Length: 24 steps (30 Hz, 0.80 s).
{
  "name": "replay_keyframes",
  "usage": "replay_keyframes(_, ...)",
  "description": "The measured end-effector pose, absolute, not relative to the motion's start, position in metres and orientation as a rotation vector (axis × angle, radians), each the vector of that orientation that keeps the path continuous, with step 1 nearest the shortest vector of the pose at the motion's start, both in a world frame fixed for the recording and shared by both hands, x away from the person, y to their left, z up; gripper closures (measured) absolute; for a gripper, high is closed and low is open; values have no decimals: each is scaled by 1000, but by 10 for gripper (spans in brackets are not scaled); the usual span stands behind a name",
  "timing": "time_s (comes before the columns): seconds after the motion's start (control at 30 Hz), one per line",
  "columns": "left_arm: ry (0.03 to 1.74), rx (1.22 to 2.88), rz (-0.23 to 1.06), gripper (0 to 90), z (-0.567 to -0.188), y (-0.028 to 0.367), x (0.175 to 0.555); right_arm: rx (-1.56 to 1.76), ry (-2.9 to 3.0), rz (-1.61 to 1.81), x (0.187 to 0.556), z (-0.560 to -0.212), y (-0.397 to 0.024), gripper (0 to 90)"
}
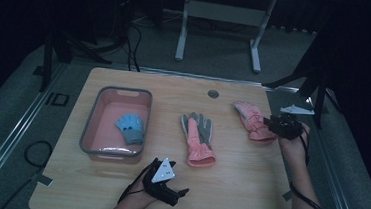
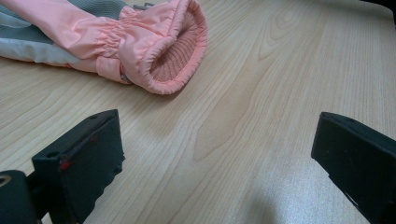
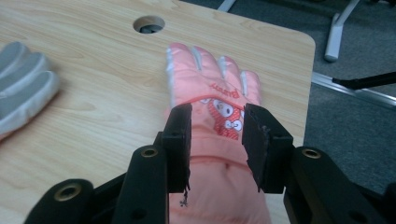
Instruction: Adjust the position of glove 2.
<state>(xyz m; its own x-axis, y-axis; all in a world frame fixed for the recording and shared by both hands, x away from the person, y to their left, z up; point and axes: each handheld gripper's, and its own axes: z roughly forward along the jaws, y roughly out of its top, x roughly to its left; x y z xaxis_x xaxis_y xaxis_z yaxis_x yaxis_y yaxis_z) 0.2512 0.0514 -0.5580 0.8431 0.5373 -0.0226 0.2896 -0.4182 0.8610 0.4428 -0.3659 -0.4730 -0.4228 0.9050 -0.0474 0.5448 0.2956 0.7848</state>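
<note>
Flanking the right tool [image 3: 217, 140], spread over a pink glove [image 3: 210, 93]: grey-palmed glove [image 1: 198, 138], basin [image 1: 91, 127], table hole [image 3: 148, 24]

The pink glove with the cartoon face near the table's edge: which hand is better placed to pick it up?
The right. The right gripper hangs right over that pink glove, jaws apart on either side. The left gripper sits at the near edge, by the other glove's cuff.

Hidden and cut-off parts

In the right gripper view the pink glove [image 3: 212, 112] loses its cuff at the 6 o'clock edge, partly behind the jaws; whether the pads touch it is unclear. The grey-palmed glove [image 2: 93, 32] runs off at 10 o'clock.
</note>
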Motion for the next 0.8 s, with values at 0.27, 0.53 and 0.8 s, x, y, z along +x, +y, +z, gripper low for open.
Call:
replay_keyframes(0.27, 606, 2037, 315, 24, -558, 51, 251, 1359, 2101, 1049, 471, -485, -372, 583)
replay_keyframes(0.53, 605, 2033, 311, 24, -558, 53, 251, 1374, 2183, 1014, 496, -501, -369, 563)
replay_keyframes(0.8, 612, 2025, 305, 24, -558, 54, 250, 1446, 2238, 929, 509, -526, -365, 569)
